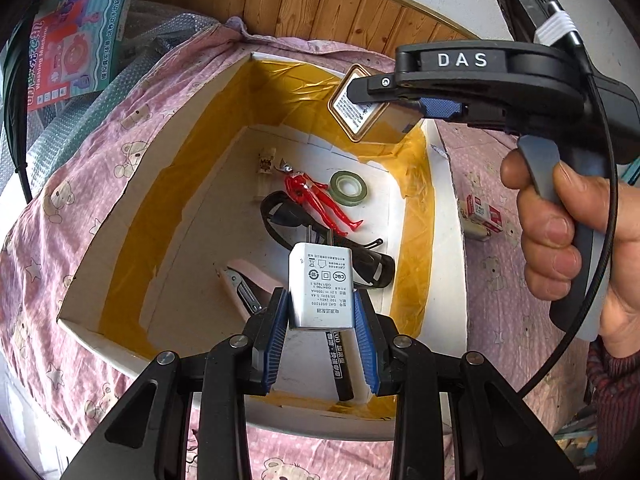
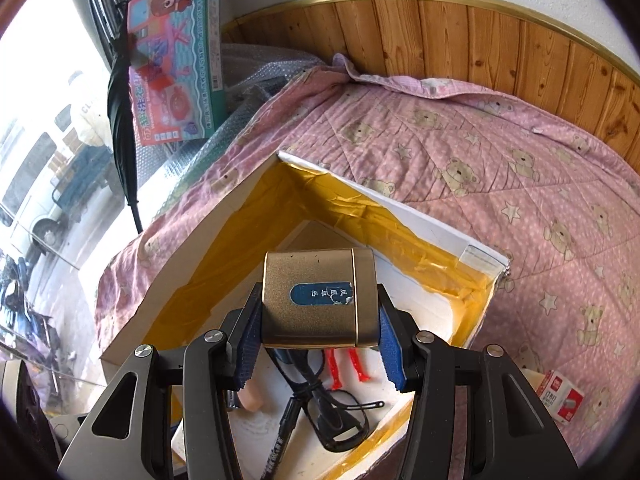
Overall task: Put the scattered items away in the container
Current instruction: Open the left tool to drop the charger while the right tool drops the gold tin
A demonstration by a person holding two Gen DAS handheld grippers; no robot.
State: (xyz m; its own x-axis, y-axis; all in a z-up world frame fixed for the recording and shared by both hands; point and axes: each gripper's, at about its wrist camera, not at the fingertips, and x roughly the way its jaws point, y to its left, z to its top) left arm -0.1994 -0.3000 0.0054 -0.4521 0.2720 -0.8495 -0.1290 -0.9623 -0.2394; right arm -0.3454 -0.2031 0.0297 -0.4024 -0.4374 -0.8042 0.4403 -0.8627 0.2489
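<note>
A white foam box [image 1: 448, 216] lined with yellow tape lies open on the pink bedspread. My left gripper [image 1: 320, 312] is shut on a white power adapter [image 1: 321, 288], held above the box's near end. My right gripper [image 2: 318, 332] is shut on a gold tin [image 2: 320, 300] with a blue label, held over the box; in the left wrist view that gold tin [image 1: 360, 114] hangs over the far right corner. Inside lie a red toy figure [image 1: 320, 200], a tape roll [image 1: 349, 188], black glasses [image 1: 360, 264], a black marker [image 1: 340, 364] and a pink stapler [image 1: 248, 284].
A small red and white staple box [image 1: 482, 214] lies on the bedspread right of the container, also the staple box [image 2: 562, 398] in the right wrist view. A toy carton [image 2: 176, 60] leans at the back left. Wooden wall panelling [image 2: 460, 36] runs behind the bed. A hand [image 1: 568, 240] holds the right gripper's handle.
</note>
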